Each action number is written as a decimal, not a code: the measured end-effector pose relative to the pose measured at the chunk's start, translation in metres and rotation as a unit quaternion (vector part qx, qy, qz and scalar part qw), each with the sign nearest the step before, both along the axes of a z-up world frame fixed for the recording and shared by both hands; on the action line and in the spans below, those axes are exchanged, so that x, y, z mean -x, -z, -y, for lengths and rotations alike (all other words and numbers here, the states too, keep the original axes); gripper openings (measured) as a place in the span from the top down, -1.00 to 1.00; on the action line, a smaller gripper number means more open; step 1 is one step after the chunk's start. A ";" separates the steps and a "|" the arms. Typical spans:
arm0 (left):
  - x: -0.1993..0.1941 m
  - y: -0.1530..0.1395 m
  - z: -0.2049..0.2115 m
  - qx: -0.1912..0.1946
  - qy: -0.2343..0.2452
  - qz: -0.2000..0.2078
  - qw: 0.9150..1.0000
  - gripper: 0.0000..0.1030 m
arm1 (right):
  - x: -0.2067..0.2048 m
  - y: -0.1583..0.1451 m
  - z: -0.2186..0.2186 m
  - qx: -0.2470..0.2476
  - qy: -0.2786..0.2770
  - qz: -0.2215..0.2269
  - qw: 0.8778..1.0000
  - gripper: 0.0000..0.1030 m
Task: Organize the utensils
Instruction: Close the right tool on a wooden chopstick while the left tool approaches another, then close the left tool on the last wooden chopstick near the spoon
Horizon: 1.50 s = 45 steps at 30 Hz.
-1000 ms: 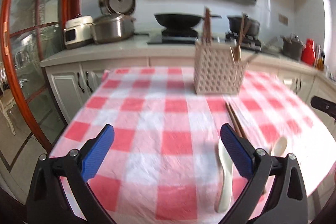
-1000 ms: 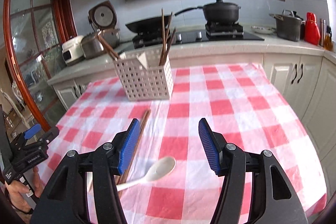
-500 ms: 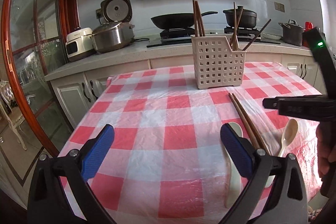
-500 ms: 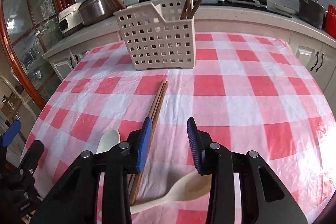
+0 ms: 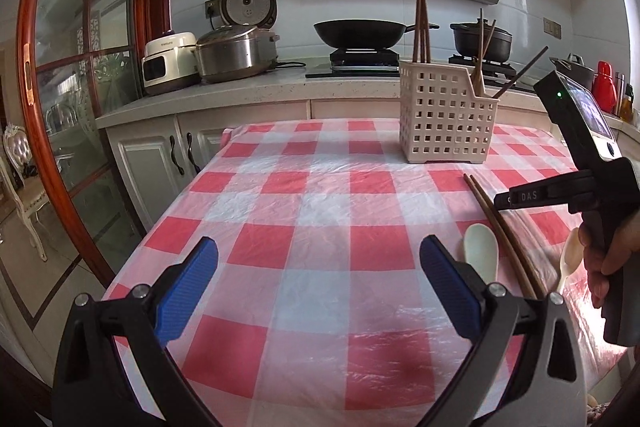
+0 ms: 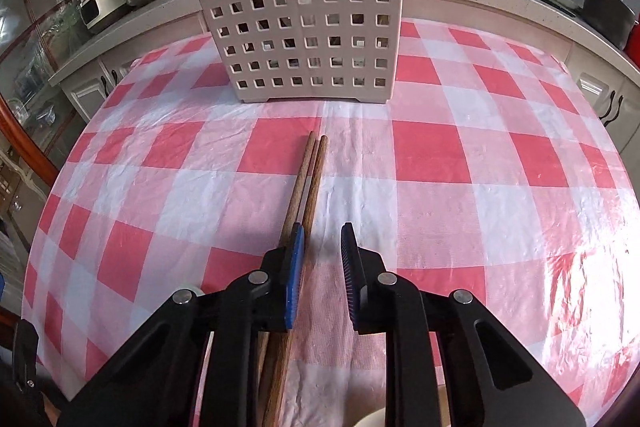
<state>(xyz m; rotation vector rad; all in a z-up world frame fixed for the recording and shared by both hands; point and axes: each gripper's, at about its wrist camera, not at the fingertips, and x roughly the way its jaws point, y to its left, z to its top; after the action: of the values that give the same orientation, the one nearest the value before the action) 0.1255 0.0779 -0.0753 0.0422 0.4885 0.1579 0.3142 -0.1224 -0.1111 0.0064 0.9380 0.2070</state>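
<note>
Swung down and in over the past second, the right gripper (image 6: 322, 267) now sits low above the pair of wooden chopsticks (image 6: 308, 183) lying lengthwise on the red-and-white checked tablecloth (image 6: 460, 155), just near of the perforated utensil basket (image 6: 304, 35). Its jaws have just been closing and stand narrow but not shut; one stick runs under the left pad while the other appears to lie just inside the gap, and neither pad visibly presses on wood. That narrowing over the sticks suggests a pickup is being lined up, with the basket, already holding several chopsticks, the likely destination. From the left wrist view, the left gripper (image 5: 320, 291) hovers with fingers spread wide and nothing between them, over bare cloth to the left of a pale spoon (image 5: 481, 259); a second spoon (image 5: 570, 259) lies further right, partly behind the person's hand (image 5: 608, 251). Near ends of the chopsticks vanish beneath the right gripper's body, and whether its pads touch the cloth cannot be made out.
</note>
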 end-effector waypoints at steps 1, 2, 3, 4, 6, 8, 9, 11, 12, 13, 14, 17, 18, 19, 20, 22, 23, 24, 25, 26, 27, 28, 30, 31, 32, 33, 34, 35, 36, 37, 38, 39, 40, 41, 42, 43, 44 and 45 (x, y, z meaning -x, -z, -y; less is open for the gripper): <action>0.000 0.001 -0.002 0.001 -0.001 0.000 1.000 -0.90 | -0.001 0.001 -0.002 0.001 -0.002 0.000 1.000 0.63; 0.001 0.002 -0.004 0.004 -0.003 -0.001 1.000 -0.90 | -0.002 0.001 -0.004 0.005 -0.002 -0.002 1.000 0.63; 0.001 0.003 -0.006 0.006 -0.004 -0.001 1.000 -0.90 | -0.002 0.002 -0.006 0.010 -0.003 -0.001 1.000 0.63; 0.002 0.004 -0.007 0.008 -0.005 -0.002 1.000 -0.90 | -0.003 0.003 -0.008 0.017 -0.003 -0.002 1.000 0.64; 0.001 0.005 -0.010 0.012 -0.007 -0.004 1.000 -0.90 | -0.005 0.004 -0.013 0.035 -0.002 -0.001 0.999 0.66; 0.001 0.007 -0.013 0.016 -0.008 -0.006 1.000 -0.90 | -0.010 0.004 -0.015 0.038 -0.001 -0.003 0.999 0.66; 0.002 0.007 -0.013 0.016 -0.008 -0.006 1.000 -0.90 | -0.012 0.004 -0.016 0.041 0.000 -0.004 0.999 0.66; 0.002 0.008 -0.013 0.015 -0.008 -0.007 1.000 -0.90 | -0.016 0.004 -0.018 0.046 0.002 -0.005 0.999 0.66; 0.003 0.008 -0.013 0.013 -0.009 -0.006 1.000 -0.90 | -0.018 0.004 -0.018 0.047 0.002 -0.007 0.999 0.66; 0.004 0.007 -0.014 0.011 -0.010 -0.006 1.000 -0.90 | -0.019 0.004 -0.018 0.047 0.001 -0.008 0.999 0.66; 0.004 0.007 -0.014 0.011 -0.010 -0.008 1.000 -0.90 | -0.019 0.004 -0.017 0.044 -0.001 -0.009 0.999 0.68; 0.002 0.006 -0.015 0.012 -0.011 -0.013 1.000 -0.90 | -0.017 0.003 -0.004 0.003 -0.004 -0.010 1.000 0.84; 0.001 0.005 -0.014 0.013 -0.010 -0.015 1.000 -0.90 | -0.016 0.001 0.004 -0.020 -0.003 -0.008 1.000 0.85; 0.000 0.004 -0.013 0.015 -0.008 -0.017 1.000 -0.90 | -0.013 -0.002 0.011 -0.035 0.000 -0.001 0.999 0.85; -0.004 0.003 -0.011 0.017 -0.004 -0.023 1.000 -0.90 | -0.010 -0.007 0.018 -0.046 0.003 0.011 0.999 0.85; -0.012 0.001 -0.004 0.022 0.010 -0.037 0.999 -0.90 | -0.004 -0.017 0.030 -0.068 0.002 0.032 0.997 0.85; -0.016 -0.001 0.001 0.023 0.019 -0.041 0.999 -0.90 | 0.001 -0.024 0.038 -0.077 0.002 0.047 0.996 0.85; -0.020 -0.003 0.008 0.022 0.029 -0.045 0.998 -0.90 | 0.005 -0.029 0.044 -0.081 0.005 0.058 0.995 0.85; -0.024 -0.005 0.014 0.021 0.038 -0.048 0.998 -0.90 | 0.008 -0.033 0.049 -0.085 0.008 0.065 0.994 0.85; -0.030 -0.006 0.022 0.019 0.050 -0.053 0.997 -0.90 | 0.012 -0.038 0.059 -0.096 0.013 0.074 0.993 0.85; -0.036 -0.007 0.029 0.019 0.062 -0.059 0.996 -0.90 | 0.017 -0.041 0.067 -0.106 0.017 0.082 0.991 0.85; -0.045 -0.009 0.039 0.021 0.076 -0.069 0.994 -0.89 | 0.020 -0.044 0.073 -0.112 0.021 0.088 0.990 0.85; -0.063 -0.011 0.058 0.022 0.097 -0.087 0.991 -0.80 | 0.029 -0.050 0.087 -0.120 0.027 0.101 0.987 0.86; -0.071 -0.012 0.066 0.023 0.105 -0.094 0.990 -0.73 | 0.032 -0.051 0.093 -0.124 0.029 0.107 0.986 0.86; -0.080 -0.013 0.075 0.024 0.115 -0.101 0.988 -0.68 | 0.036 -0.053 0.100 -0.130 0.032 0.115 0.984 0.85; -0.092 -0.014 0.087 0.025 0.128 -0.110 0.985 -0.65 | 0.039 -0.056 0.107 -0.137 0.035 0.122 0.982 0.86; -0.100 -0.012 0.096 0.025 0.138 -0.118 0.983 -0.60 | 0.041 -0.056 0.112 -0.142 0.037 0.127 0.981 0.86; -0.109 -0.010 0.107 0.024 0.149 -0.128 0.980 -0.56 | 0.044 -0.058 0.119 -0.149 0.040 0.132 0.979 0.86; -0.121 -0.006 0.119 0.017 0.157 -0.142 0.977 -0.53 | 0.046 -0.060 0.125 -0.155 0.042 0.135 0.978 0.86; -0.129 -0.002 0.128 0.007 0.161 -0.151 0.975 -0.45 | 0.048 -0.061 0.129 -0.159 0.043 0.138 0.977 0.86; -0.138 0.002 0.136 -0.004 0.163 -0.160 0.974 -0.37 | 0.050 -0.061 0.133 -0.164 0.044 0.139 0.976 0.86; -0.146 0.008 0.142 -0.012 0.165 -0.172 0.971 -0.34 | 0.051 -0.062 0.137 -0.170 0.043 0.141 0.974 0.86; -0.156 0.015 0.147 -0.017 0.165 -0.186 0.968 -0.23 | 0.053 -0.062 0.140 -0.175 0.042 0.142 0.973 0.86; -0.164 0.021 0.149 -0.018 0.163 -0.197 0.967 -0.11 | 0.055 -0.062 0.144 -0.180 0.041 0.143 0.972 0.85; -0.174 0.028 0.151 -0.018 0.158 -0.212 0.964 -0.05 | 0.057 -0.062 0.145 -0.182 0.039 0.144 0.972 0.85; -0.179 0.034 0.151 -0.017 0.156 -0.221 0.963 0.06 | 0.058 -0.062 0.147 -0.184 0.038 0.145 0.971 0.85; -0.184 0.039 0.151 -0.016 0.153 -0.231 0.961 0.17 | 0.060 -0.062 0.149 -0.185 0.037 0.147 0.971 0.85; -0.190 0.044 0.152 -0.016 0.150 -0.241 0.959 0.24 | 0.061 -0.062 0.150 -0.187 0.035 0.149 0.970 0.85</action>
<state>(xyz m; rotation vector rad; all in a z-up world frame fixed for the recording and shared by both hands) 0.3150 -0.0745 -0.1191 0.1889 0.9583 -0.1492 0.2535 -0.2728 -0.0491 0.3466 0.5878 0.3078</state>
